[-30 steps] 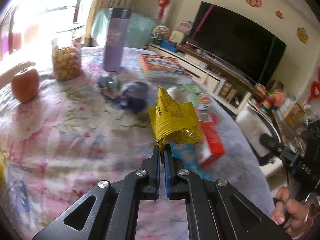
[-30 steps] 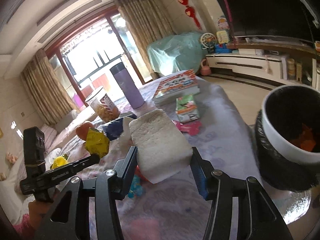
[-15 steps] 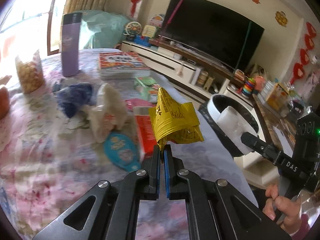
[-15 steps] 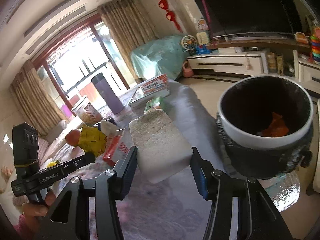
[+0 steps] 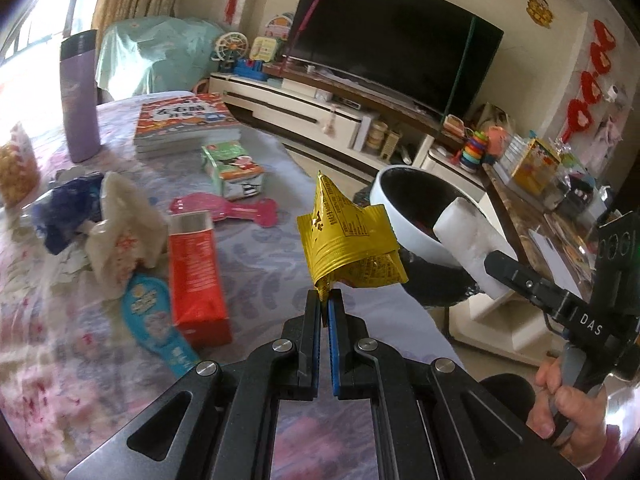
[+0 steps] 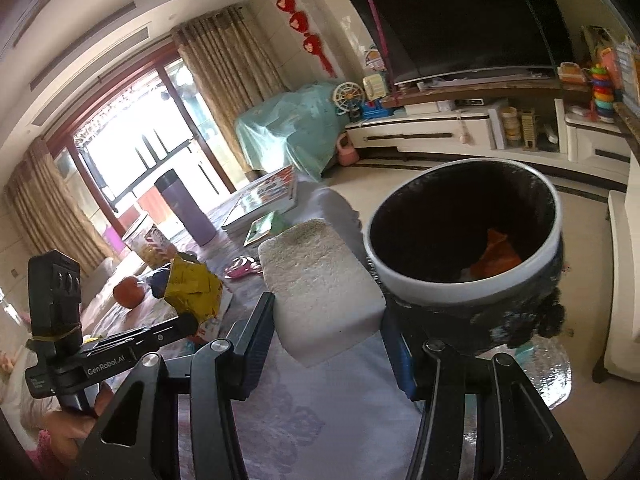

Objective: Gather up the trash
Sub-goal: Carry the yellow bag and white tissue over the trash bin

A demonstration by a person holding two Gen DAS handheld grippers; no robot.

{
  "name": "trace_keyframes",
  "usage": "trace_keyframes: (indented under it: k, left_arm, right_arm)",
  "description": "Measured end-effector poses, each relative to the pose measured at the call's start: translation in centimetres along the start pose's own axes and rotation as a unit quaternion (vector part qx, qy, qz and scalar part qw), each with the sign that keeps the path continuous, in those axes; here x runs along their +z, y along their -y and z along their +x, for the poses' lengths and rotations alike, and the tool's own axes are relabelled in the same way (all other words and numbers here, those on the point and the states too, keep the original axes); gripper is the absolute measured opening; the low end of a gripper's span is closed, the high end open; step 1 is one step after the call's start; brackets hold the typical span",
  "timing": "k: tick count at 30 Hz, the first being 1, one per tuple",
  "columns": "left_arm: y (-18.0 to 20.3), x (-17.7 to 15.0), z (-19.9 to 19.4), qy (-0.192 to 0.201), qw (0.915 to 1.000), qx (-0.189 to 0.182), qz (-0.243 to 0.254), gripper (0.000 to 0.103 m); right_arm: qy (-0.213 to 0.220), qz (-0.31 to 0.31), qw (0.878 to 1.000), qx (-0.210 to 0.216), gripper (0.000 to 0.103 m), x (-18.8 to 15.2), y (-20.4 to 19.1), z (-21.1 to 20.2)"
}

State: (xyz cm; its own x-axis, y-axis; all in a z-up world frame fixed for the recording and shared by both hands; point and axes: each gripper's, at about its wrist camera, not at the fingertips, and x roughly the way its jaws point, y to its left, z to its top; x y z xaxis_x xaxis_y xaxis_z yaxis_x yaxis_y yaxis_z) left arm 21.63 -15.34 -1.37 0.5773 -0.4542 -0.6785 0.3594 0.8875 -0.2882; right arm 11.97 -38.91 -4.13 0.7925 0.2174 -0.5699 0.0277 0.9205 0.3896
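The table (image 5: 260, 264), under a pale flowered cloth, filled most of the room before me. Just off its far edge stood the bin (image 6: 466, 284), white-rimmed and lined in black, with an orange scrap (image 6: 496, 258) lying inside.

On the cloth a stack of books (image 5: 186, 124) sat at the back, with a purple flask (image 5: 80, 96) upright near it. Closer in lay a red box (image 5: 196, 276) on its side, a crumpled white bag (image 5: 120, 236) touching its left edge, a blue wrapper (image 5: 68, 212) behind that, a green carton (image 5: 234, 172), a pink paddle-shaped card (image 5: 224, 210) and a blue one (image 5: 156, 320). A jar of snacks (image 5: 14, 168) stood at the far left, and in the right wrist view an orange fruit (image 6: 129, 291) rested beyond the clutter.

The right gripper (image 6: 330, 334) had its jaws set half apart and clamped on a white tissue pack (image 6: 320, 288), both pads pressed against its sides. The pack hung in the air just beside the bin's rim, partly above it in the left wrist view.

The left gripper (image 5: 325, 308) was closed tight, pinching the bottom corner of a crumpled yellow wrapper (image 5: 348, 240). The wrapper stood up above the fingertips, over the table's edge and near the bin.

A hand (image 5: 560, 412) gripped the right tool's handle at the lower right.
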Motion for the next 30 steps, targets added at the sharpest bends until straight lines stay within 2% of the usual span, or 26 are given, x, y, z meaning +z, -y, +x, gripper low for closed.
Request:
trace_keyframes:
  k: [20,30]
  left_arm:
    - [4.9,2.9,4.9,-0.02,0.9989,-0.021,0.036,0.002]
    - [7.0,4.5,7.1,-0.025,0.9979,-0.03,0.052,0.002]
  right_arm:
    - [0.004,0.017,0.998,-0.052,0.053,1.3,5.0,-1.5]
    - [-0.009,0.019,0.996,-0.083,0.053,2.3,7.2,-1.4]
